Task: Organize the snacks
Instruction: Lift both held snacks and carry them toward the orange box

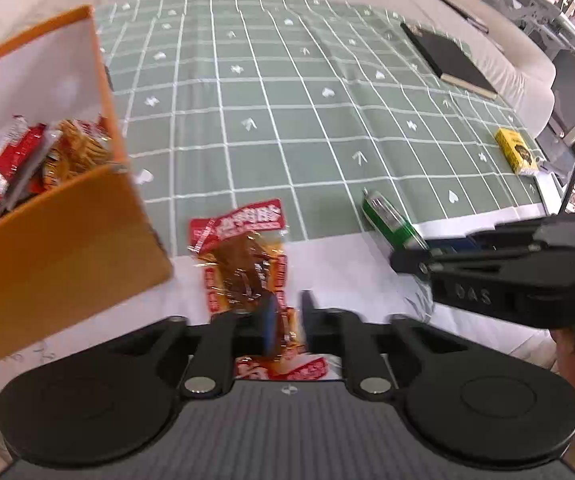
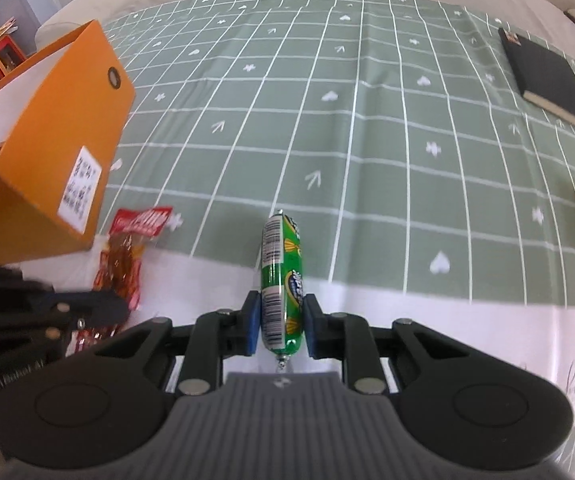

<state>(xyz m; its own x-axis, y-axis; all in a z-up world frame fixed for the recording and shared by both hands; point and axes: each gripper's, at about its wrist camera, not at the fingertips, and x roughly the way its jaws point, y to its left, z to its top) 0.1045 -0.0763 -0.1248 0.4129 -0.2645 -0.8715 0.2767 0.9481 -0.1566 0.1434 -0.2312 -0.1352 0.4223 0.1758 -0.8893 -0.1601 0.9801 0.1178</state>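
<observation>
Green checked cloth covers the table (image 1: 271, 92). Left wrist view: the left gripper (image 1: 287, 322) has its jaws pinching a red snack packet (image 1: 243, 264), with the orange box (image 1: 59, 236) just left of them.

Right wrist view: the right gripper (image 2: 280, 326) jaws clamp a green sausage (image 2: 281, 280). Both snacks look due for the box; next, carry each over its open top.

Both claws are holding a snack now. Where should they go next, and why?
Probably carry both toward the open orange cardboard box, which already holds snacks. The left gripper pinches the red-and-clear snack packet; the right gripper clamps the green sausage stick.
</observation>
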